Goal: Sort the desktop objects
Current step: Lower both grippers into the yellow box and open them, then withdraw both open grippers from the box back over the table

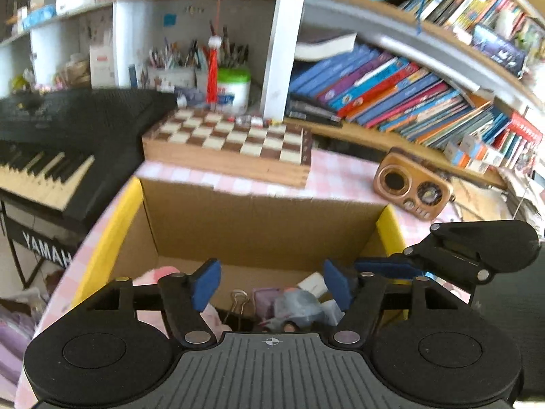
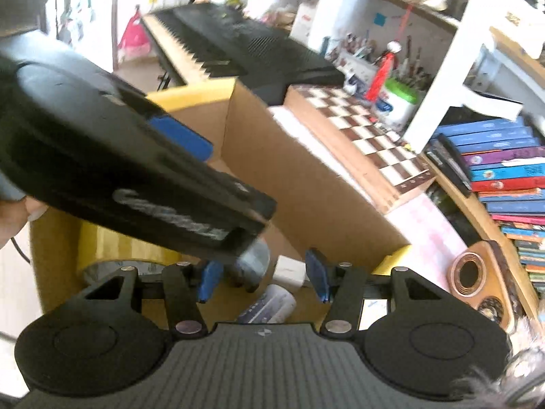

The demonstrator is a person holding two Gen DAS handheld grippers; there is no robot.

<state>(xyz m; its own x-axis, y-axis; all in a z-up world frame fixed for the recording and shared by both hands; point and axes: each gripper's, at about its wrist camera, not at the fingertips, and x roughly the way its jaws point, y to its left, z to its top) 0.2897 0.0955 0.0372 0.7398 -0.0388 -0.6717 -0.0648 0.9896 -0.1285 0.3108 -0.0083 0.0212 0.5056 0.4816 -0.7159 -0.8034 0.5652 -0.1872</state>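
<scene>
An open cardboard box (image 1: 259, 218) with yellow-taped rims stands on the pink checked cloth. My left gripper (image 1: 271, 286) hangs open over its near end, with nothing pressed between the blue pads. Below it lie a binder clip (image 1: 238, 298), a grey-blue crumpled thing (image 1: 296, 303), a pink soft item (image 1: 160, 272) and a white block (image 1: 313, 283). My right gripper (image 2: 264, 279) is open too, above a grey object (image 2: 253, 262), a white block (image 2: 289, 269) and a pale bottle (image 2: 269, 303) inside the box (image 2: 306, 187). The left gripper's black body (image 2: 136, 170) crosses the right wrist view.
A wooden chessboard (image 1: 231, 136) lies just behind the box. A black keyboard (image 1: 51, 143) stands to the left, a retro radio (image 1: 414, 187) to the right. Leaning books (image 1: 391, 92) and a green-lidded pot (image 1: 233, 85) fill the shelves. A yellow tape roll (image 2: 115, 242) sits in the box.
</scene>
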